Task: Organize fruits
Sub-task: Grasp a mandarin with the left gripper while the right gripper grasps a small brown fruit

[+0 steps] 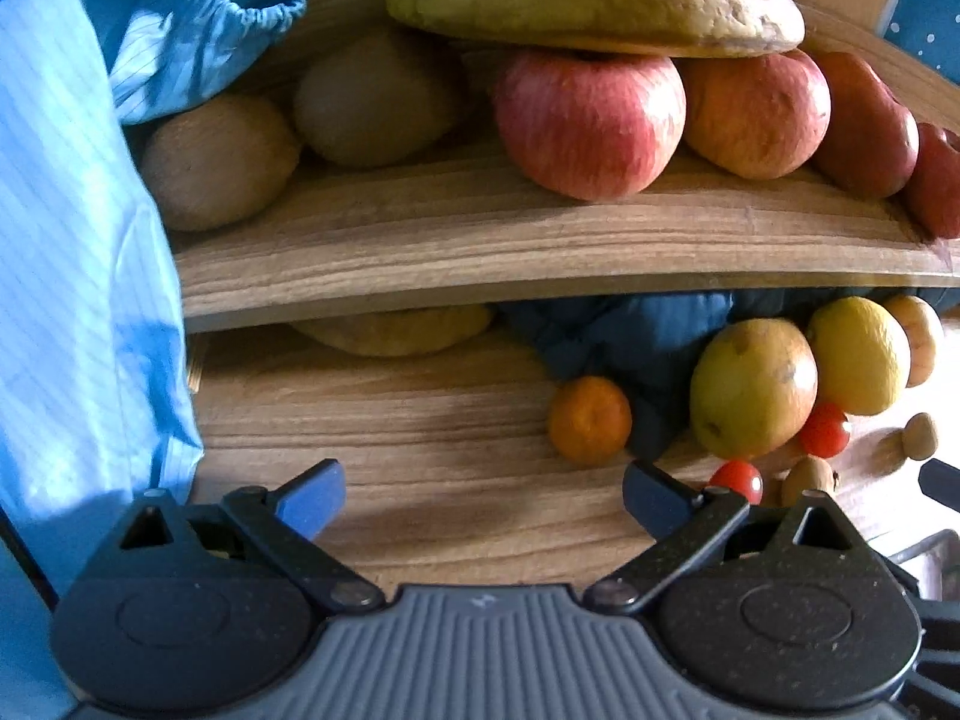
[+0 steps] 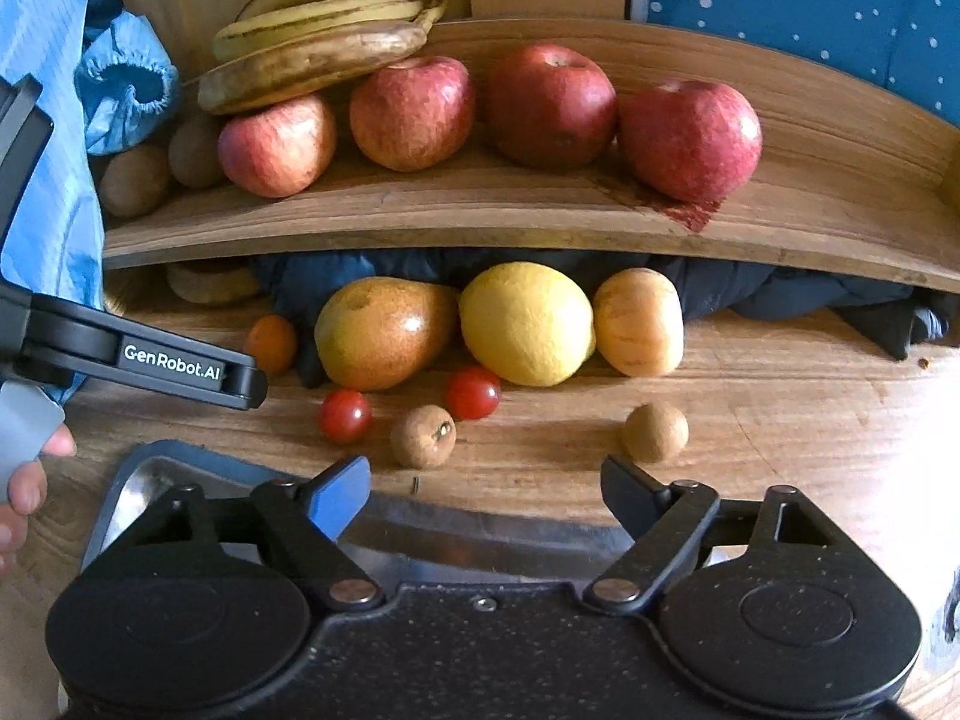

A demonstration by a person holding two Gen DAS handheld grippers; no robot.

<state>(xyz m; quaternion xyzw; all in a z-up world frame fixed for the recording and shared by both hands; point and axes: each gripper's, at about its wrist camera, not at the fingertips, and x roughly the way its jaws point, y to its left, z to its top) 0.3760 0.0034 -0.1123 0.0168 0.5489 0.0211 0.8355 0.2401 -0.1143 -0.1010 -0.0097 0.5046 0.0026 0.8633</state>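
A wooden shelf (image 2: 480, 210) holds bananas (image 2: 312, 54), several red apples (image 2: 414, 114) and two kiwis (image 2: 135, 180). On the wooden table (image 2: 780, 420) below lie a pear (image 2: 384, 333), a lemon (image 2: 528, 324), a pale striped fruit (image 2: 639, 321), a small orange (image 2: 271, 343), two cherry tomatoes (image 2: 345, 415) and two small brown fruits (image 2: 423, 437). My right gripper (image 2: 486, 486) is open and empty above a metal tray (image 2: 150, 480). My left gripper (image 1: 483, 495) is open and empty over the table, left of the orange (image 1: 589, 420); its arm also shows in the right wrist view (image 2: 174, 363).
A blue sleeve (image 1: 72, 300) fills the left side beside the shelf (image 1: 480, 240). Dark blue cloth (image 2: 780, 294) lies under the shelf behind the fruit. A flat tan item (image 2: 210, 282) sits under the shelf at the left.
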